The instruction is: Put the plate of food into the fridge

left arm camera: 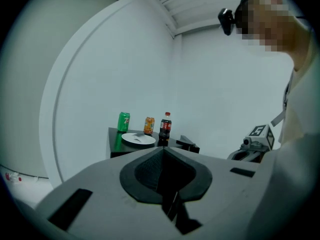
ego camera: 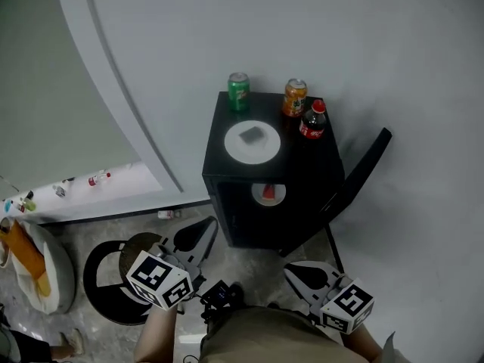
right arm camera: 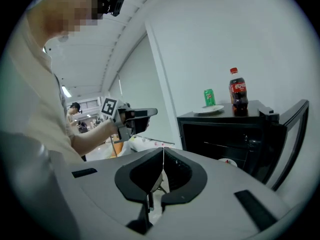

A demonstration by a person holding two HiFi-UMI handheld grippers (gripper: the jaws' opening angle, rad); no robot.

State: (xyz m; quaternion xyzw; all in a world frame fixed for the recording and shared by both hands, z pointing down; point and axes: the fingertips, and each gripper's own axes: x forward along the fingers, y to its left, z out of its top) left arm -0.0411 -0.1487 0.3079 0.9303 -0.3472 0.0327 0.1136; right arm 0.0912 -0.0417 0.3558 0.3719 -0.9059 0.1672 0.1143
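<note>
– Pale wall and grey speckled floor are seen around a small black fridge (ego camera: 321, 165), whose door (ego camera: 363, 169) stands swung open to the right. Where is the plate of food?

– Two plates are visible. One white plate (ego camera: 234, 146), with a grey piece on it, rests on the fridge top, near a green can (ego camera: 239, 91), an orange can (ego camera: 295, 97) and a cola bottle (ego camera: 312, 121). A second plate (ego camera: 259, 195), with a red piece on it, lies inside the open compartment. Which of them is meant by the task cannot be settled from the views.

– And the claws?

– Both are pressed fully together, with nothing held. The left claw (ego camera: 198, 237) and the right claw (ego camera: 299, 272) are kept low, well apart from the fridge.

– What could go wrong?

– If the upper plate is meant, its rim would have to be pinched by a claw that is not yet opened. A thin, smooth rim could slip or tip, and the grey piece could slide off. The bottle stands closest and could be toppled by a careless reach. The open door could be struck by the right claw. Inside, the plate already there could be bumped if the second is pushed in on the same level.
</note>
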